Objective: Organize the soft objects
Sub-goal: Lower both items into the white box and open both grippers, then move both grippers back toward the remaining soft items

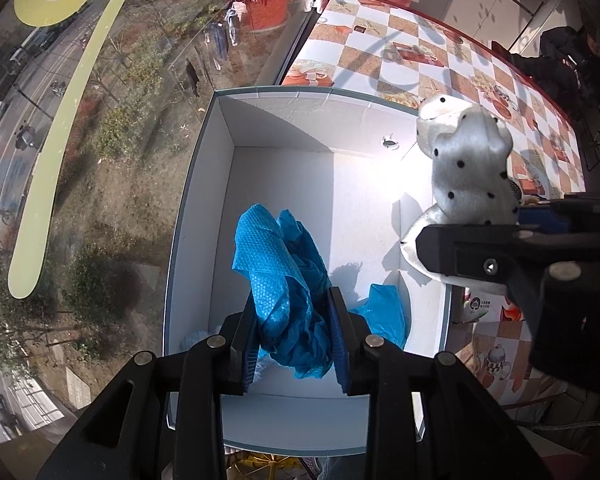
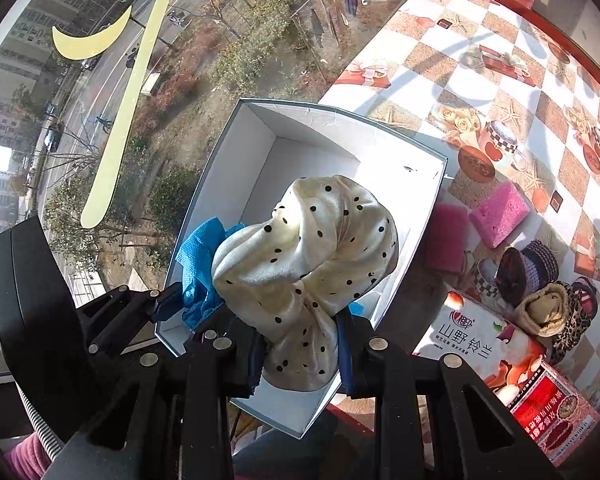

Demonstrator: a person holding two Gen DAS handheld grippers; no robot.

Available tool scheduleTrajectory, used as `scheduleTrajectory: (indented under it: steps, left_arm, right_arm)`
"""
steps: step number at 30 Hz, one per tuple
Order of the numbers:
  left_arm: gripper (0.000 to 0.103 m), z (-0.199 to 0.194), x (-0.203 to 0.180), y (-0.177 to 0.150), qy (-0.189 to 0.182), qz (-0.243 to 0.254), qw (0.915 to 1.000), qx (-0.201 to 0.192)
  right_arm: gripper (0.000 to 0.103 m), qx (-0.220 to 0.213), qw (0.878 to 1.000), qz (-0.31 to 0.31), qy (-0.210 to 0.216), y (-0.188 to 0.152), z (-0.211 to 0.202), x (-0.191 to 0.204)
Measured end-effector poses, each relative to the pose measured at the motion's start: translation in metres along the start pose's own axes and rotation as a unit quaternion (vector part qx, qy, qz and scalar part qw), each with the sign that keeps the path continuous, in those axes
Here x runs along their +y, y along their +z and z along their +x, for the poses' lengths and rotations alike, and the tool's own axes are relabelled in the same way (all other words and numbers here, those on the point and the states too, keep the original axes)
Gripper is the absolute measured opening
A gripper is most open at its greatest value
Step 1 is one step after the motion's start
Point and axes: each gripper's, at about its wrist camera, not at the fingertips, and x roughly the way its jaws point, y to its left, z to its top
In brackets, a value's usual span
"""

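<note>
The left hand-held gripper (image 1: 296,336) has its jaws nearly closed on a crumpled blue cloth (image 1: 284,280), which hangs below it inside the white box (image 1: 220,184). Just to its right, the right hand-held gripper (image 2: 300,352) pinches a cream polka-dot cloth (image 2: 304,248) tightly, held above the box's near corner on the counter (image 2: 460,80)

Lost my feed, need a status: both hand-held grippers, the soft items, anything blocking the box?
Left hand-held gripper shut on blue cloth, over white box. Right hand-held gripper shut on polka-dot cloth, above box. Nothing blocking.
</note>
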Motion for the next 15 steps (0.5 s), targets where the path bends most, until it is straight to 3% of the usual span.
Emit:
scheduleTrajectory:
  steps: [2,4,6,8,11,13,15]
  left_arm:
    - [0.042,-0.001,0.0,0.0,0.0,-0.001,1.0,-0.003]
    - [0.057,-0.001,0.001,0.0,0.002,-0.005,1.0,-0.006]
    - [0.072,-0.001,0.003,0.0,-0.001,-0.013,0.9999,-0.008]
    - [0.081,0.002,0.004,0.001,-0.011,-0.024,0.9997,-0.001]
    - [0.084,0.003,0.004,0.002,-0.018,-0.035,0.9992,-0.001]
    - [0.093,0.002,0.006,0.002,-0.026,-0.043,0.9987,-0.007]
    - [0.096,-0.001,0.006,0.004,-0.035,-0.049,0.9981,-0.01]
  right_arm:
    - [0.031,0.0,1.0,-0.001,0.002,0.001,0.0,0.0]
    - [0.049,-0.001,1.0,-0.001,0.001,0.001,0.0,-0.001]
    - [0.051,-0.003,1.0,-0.003,0.001,0.002,-0.001,-0.001]
    - [0.051,-0.004,1.0,-0.005,0.001,0.001,-0.002,-0.001]
    - [0.055,-0.002,1.0,-0.001,-0.003,0.0,-0.004,-0.004]
    - [0.082,-0.01,1.0,0.007,-0.01,-0.002,-0.009,-0.009]
    - [0.083,-0.016,1.0,0.016,-0.01,-0.003,-0.015,-0.017]
